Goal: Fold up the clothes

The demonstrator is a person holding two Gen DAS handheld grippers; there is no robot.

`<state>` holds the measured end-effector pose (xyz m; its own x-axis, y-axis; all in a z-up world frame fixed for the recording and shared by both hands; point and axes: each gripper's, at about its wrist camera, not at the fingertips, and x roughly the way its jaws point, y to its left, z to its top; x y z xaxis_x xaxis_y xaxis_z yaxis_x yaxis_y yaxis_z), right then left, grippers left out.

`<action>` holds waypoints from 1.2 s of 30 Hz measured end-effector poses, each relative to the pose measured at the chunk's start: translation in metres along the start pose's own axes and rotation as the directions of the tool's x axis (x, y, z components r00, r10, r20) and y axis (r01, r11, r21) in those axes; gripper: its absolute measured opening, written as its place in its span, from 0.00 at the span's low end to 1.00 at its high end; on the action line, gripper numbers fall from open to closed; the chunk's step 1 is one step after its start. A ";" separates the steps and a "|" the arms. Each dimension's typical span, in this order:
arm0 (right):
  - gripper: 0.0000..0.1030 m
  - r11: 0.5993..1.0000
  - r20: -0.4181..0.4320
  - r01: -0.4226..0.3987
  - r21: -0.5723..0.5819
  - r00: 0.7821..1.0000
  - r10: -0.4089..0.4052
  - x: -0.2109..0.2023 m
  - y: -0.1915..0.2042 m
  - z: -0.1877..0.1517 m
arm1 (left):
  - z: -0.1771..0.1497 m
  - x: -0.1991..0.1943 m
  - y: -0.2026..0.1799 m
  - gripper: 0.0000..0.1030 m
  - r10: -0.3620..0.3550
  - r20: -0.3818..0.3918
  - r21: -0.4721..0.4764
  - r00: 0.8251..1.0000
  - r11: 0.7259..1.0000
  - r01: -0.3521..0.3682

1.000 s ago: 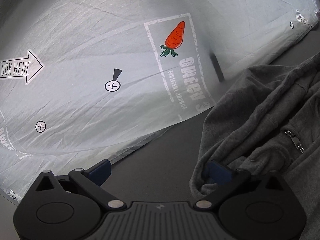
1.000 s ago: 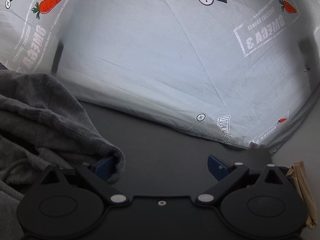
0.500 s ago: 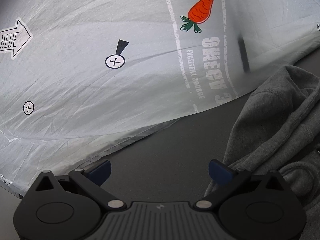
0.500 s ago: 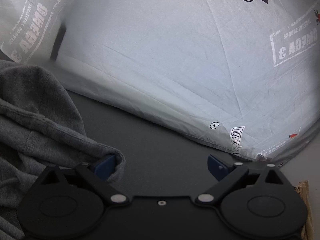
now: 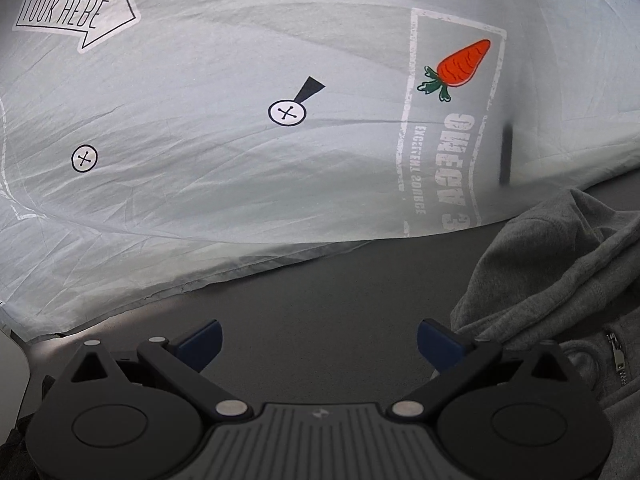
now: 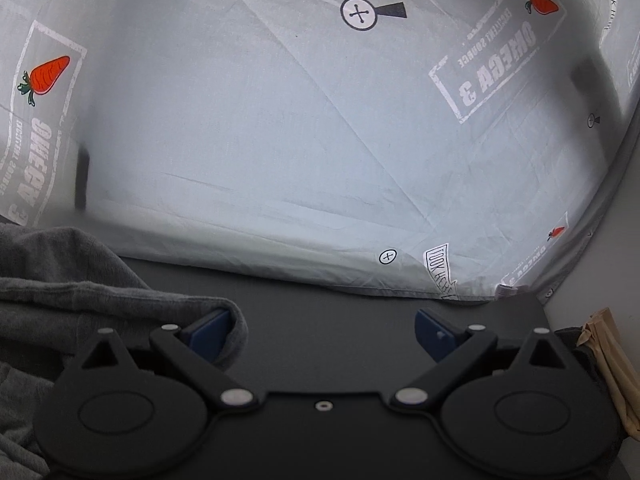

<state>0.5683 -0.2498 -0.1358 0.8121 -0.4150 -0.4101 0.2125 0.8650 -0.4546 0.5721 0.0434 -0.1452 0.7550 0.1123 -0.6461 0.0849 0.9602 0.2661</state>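
Left hand-held gripper (image 5: 318,338) and right hand-held gripper (image 6: 322,330), both with jaws spread wide, empty, low over the dark table (image 5: 320,300). Grey zip hoodie (image 5: 560,272) lies crumpled between them, its edge touching each gripper's inner finger. Printed pale sheet (image 6: 280,140) behind.

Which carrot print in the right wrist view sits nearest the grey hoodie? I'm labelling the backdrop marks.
The carrot at far left, just above the grey hoodie. The other two sit on the right side of the printed sheet.
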 end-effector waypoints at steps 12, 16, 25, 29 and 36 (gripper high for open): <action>0.95 1.000 -0.016 -0.015 -0.027 1.000 0.015 0.006 -0.004 -0.007 | -0.012 0.019 -0.055 1.00 -0.057 -0.071 0.292 0.996 0.953 0.076; 0.95 1.000 -0.017 -0.022 -0.021 1.000 0.022 0.005 -0.005 -0.008 | -0.018 0.018 -0.053 1.00 0.016 -0.035 0.364 0.999 0.931 -0.002; 0.96 0.999 0.083 0.037 0.025 0.996 -0.039 -0.024 -0.015 -0.005 | 0.002 -0.005 -0.037 1.00 0.244 0.154 0.296 0.957 0.913 -0.281; 0.96 0.995 0.131 0.099 0.027 0.986 -0.102 -0.051 -0.020 -0.011 | 0.012 -0.048 -0.025 1.00 0.229 0.202 0.192 0.952 0.944 -0.268; 0.98 0.986 0.150 0.160 0.039 0.975 -0.164 -0.103 -0.043 -0.040 | -0.002 -0.133 0.001 1.00 0.139 0.208 0.095 0.968 0.982 -0.161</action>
<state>0.4534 -0.2555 -0.1052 0.8384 -0.5043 -0.2067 0.3609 0.7979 -0.4829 0.4699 0.0297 -0.0607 0.8779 0.1887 -0.4401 0.0234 0.9011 0.4330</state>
